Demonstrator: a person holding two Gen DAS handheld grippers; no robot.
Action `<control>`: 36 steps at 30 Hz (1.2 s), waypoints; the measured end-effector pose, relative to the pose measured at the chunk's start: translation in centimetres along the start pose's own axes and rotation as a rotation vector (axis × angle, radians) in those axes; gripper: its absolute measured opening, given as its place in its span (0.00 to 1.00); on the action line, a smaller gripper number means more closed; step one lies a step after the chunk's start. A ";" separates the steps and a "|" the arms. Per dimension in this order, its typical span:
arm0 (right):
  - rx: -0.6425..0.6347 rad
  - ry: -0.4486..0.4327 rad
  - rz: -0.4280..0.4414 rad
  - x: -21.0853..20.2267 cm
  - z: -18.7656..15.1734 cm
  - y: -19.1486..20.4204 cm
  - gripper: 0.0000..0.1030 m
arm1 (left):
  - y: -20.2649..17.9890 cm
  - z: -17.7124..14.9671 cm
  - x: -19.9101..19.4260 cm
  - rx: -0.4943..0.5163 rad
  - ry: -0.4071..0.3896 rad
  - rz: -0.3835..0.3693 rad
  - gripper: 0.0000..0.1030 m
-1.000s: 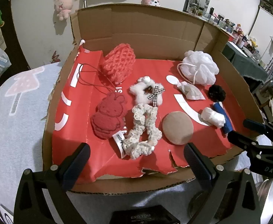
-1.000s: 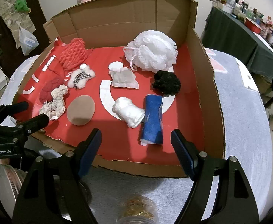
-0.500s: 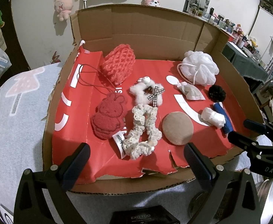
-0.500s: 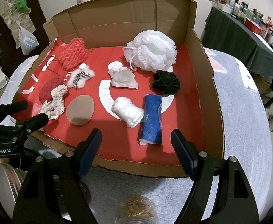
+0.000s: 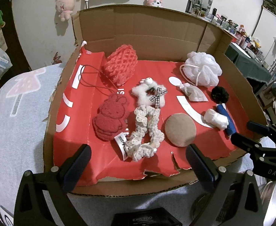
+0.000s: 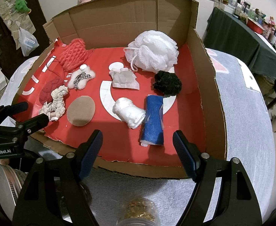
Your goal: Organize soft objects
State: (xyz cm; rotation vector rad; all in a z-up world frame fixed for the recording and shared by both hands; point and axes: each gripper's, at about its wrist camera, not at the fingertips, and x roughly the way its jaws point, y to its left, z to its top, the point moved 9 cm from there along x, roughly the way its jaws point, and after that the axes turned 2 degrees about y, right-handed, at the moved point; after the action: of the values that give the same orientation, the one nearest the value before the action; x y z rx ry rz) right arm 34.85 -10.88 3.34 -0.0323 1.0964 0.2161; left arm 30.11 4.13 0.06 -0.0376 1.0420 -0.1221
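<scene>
Right gripper (image 6: 138, 148), jaws apart and empty, sits nearest the blue rolled cloth (image 6: 154, 120); roll's long axis runs straight away from it.

You are in a lived-in home room. Your landmark is the open cardboard box (image 6: 204, 60) on a table covered with a fleecy grey cloth (image 6: 241, 113). Behind the box, pink plush toys (image 5: 65, 5) hang on a plain white wall. Right of it, a dark green table (image 6: 232, 39) is crowded with small jars and trinkets. Left of it, plastic bags (image 6: 27, 41) hang on a dark wooden door.
</scene>
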 end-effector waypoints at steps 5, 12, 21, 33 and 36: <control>0.001 0.000 0.000 0.0 0.0 0.0 0.74 | 0.0 0.1 0.0 0.003 -0.004 0.004 0.99; 0.000 -0.001 0.000 0.0 0.0 0.0 0.74 | 0.0 0.1 0.0 0.003 -0.005 0.004 0.99; 0.000 -0.002 0.000 0.0 0.0 0.0 0.74 | 0.0 0.1 0.0 0.004 -0.005 0.005 0.99; -0.013 -0.009 0.001 -0.2 0.0 0.1 0.74 | 0.1 0.5 -0.4 0.007 -0.028 0.018 0.99; -0.001 -0.020 0.002 -0.6 0.2 -0.2 0.74 | -0.2 0.7 -1.1 0.026 -0.046 0.030 0.99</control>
State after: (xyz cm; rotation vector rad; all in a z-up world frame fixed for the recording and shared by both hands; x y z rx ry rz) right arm 34.87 -11.14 3.93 -0.0299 1.0767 0.2185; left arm 30.13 4.06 1.34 -0.0019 0.9943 -0.1073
